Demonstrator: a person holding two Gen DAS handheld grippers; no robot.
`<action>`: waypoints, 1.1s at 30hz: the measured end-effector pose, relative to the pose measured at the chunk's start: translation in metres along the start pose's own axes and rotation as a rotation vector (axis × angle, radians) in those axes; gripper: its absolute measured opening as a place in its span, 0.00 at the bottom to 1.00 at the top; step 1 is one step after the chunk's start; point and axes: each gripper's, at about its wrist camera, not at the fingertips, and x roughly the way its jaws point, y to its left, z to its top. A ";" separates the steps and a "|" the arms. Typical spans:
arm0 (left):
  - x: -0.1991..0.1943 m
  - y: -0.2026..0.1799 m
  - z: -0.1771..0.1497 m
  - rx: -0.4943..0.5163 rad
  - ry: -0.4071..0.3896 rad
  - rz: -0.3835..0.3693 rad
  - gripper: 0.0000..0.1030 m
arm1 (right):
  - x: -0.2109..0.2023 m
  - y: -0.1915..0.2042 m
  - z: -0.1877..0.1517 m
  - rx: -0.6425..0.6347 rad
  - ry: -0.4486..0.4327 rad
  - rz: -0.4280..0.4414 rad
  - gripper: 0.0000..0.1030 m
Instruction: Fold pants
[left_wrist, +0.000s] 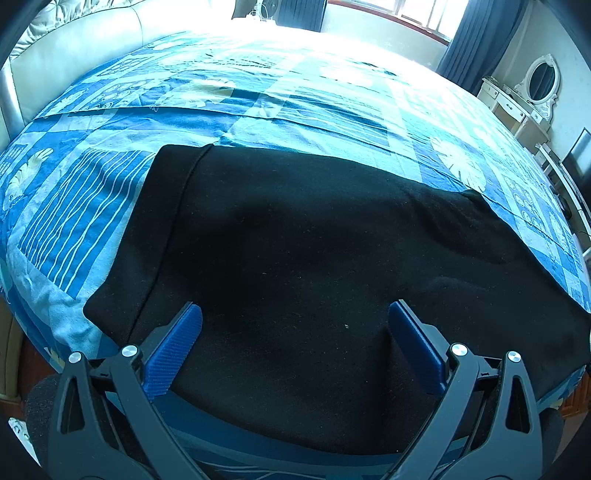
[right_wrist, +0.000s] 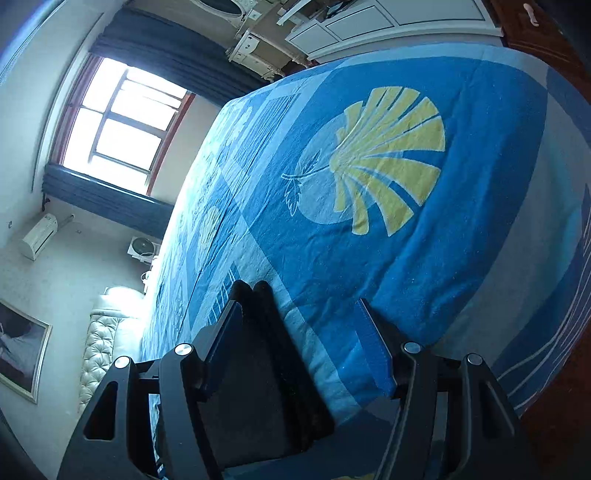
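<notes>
Left claw (left_wrist: 295, 332) spread wide, low centre of frame, over black pants (left_wrist: 295, 240) lying flat on the bed (left_wrist: 258, 92). Right claw (right_wrist: 299, 325) parted, dark fabric fold beside one finger, unclamped. Best pinch both layers at the edge before folding.

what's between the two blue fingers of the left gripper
Only the black pants, lying flat on the blue bedspread. The left gripper is open above them, gripping nothing; the left wrist view shows it.
</notes>
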 end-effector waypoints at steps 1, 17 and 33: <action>-0.001 0.001 0.001 -0.004 -0.003 -0.001 0.98 | 0.001 0.000 0.000 -0.009 0.008 0.003 0.61; -0.002 0.011 0.002 0.004 -0.006 0.009 0.98 | 0.045 0.042 -0.028 -0.156 0.243 0.051 0.61; -0.001 0.016 0.000 0.056 0.005 -0.036 0.98 | 0.036 0.154 -0.085 -0.240 0.103 0.179 0.26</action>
